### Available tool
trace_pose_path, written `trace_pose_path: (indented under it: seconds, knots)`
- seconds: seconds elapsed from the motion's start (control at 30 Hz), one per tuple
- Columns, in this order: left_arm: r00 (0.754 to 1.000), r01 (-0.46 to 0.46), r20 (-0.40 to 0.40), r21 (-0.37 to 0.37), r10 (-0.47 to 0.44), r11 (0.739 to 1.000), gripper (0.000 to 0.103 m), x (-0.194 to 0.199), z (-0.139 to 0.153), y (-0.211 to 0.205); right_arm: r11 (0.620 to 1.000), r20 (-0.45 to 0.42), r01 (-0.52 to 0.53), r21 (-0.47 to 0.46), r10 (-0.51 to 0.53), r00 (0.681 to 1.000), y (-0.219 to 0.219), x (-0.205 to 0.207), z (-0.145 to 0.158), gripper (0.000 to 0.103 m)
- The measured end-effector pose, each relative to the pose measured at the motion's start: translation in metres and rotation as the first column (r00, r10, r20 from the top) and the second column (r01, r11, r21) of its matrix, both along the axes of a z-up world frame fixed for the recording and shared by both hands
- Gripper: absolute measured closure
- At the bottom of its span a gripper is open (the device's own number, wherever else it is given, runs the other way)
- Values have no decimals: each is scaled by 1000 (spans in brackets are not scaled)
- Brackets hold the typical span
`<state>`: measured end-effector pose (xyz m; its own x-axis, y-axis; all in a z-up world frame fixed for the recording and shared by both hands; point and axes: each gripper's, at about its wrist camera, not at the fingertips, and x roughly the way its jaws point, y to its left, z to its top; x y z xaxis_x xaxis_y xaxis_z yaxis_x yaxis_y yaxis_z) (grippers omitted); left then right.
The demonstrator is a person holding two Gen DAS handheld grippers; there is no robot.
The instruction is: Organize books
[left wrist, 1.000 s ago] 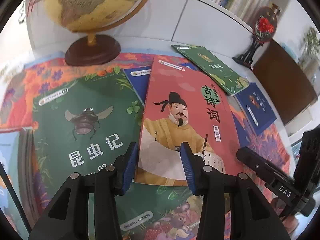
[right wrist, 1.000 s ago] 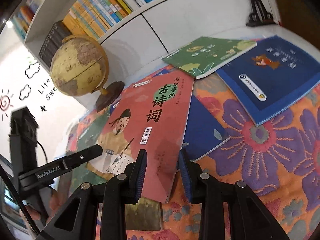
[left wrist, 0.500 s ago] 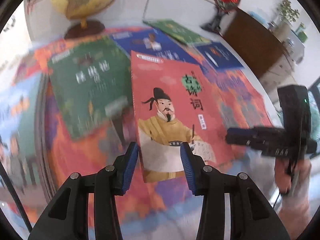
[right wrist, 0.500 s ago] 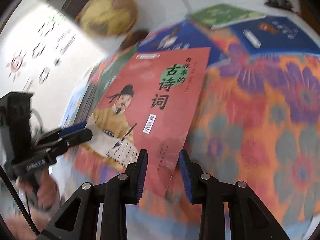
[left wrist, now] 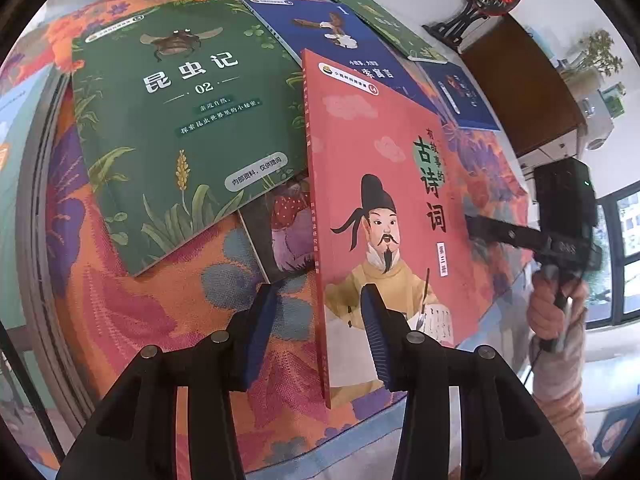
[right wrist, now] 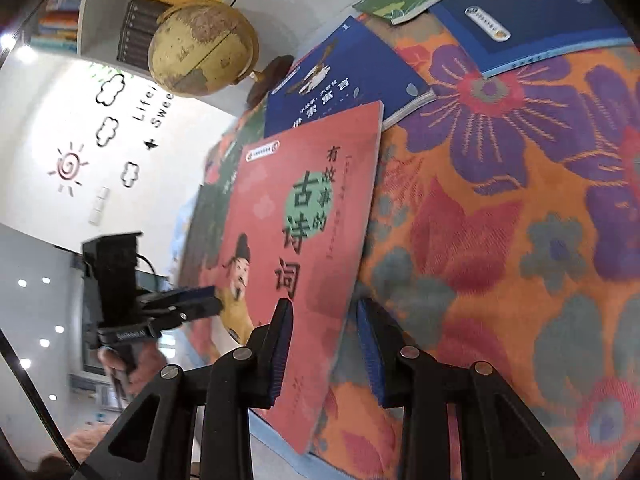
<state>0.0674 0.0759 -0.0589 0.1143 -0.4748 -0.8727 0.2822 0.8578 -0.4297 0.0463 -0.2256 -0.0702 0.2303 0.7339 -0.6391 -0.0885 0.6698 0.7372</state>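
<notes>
Red book lifted between two tongs over a flower-patterned surface

The cloth-covered surface (left wrist: 168, 320) carries a green insect book (left wrist: 176, 120) and a blue book (left wrist: 320, 28). Above them the red poetry book (left wrist: 384, 184) tilts: the left tongs (left wrist: 320, 340) straddle its spine edge, the right tongs (right wrist: 324, 344) its opposite long edge. Whether either pair's pads actually pinch the cover, I cannot tell.

Bare cloth (right wrist: 500, 240) right of red book (right wrist: 320, 208)
</notes>
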Motion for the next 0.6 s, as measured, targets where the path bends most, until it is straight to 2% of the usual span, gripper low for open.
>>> trace_pose_path:
  seconds: [0.1, 0.27, 0.37, 0.43, 0.5, 0.57, 0.6]
  knots:
    - [1000, -3, -1, -19, 3, 1000, 63, 0, -1, 3, 1000, 11, -10, -13, 10, 1000, 8, 6, 2, 76]
    - [1000, -4, 14, -8, 4, 1000, 66, -6, 2, 0, 978, 75, -75, -196, 91, 993, 33, -8, 19, 79]
    - [998, -10, 61, 79, 5, 997, 68, -20, 7, -2, 965, 68, -127, -228, 145, 987, 48, -23, 23, 79]
    - [997, -4, 75, 96, -4, 995, 67, -26, 9, -1, 967, 63, -138, -214, 155, 986, 51, -26, 21, 79]
    - [997, 7, 73, 79, -13, 997, 67, -25, 9, 2, 979, 51, -124, -162, 134, 990, 45, -23, 16, 79]
    - [999, -5, 35, 24, 4, 1000, 68, -13, -1, 11, 995, 8, -95, -34, 95, 995, 33, -11, 2, 79]
    - [1000, -20, 18, -40, 21, 999, 68, -7, -3, 19, 996, -12, -84, 25, 85, 996, 27, -6, -5, 83]
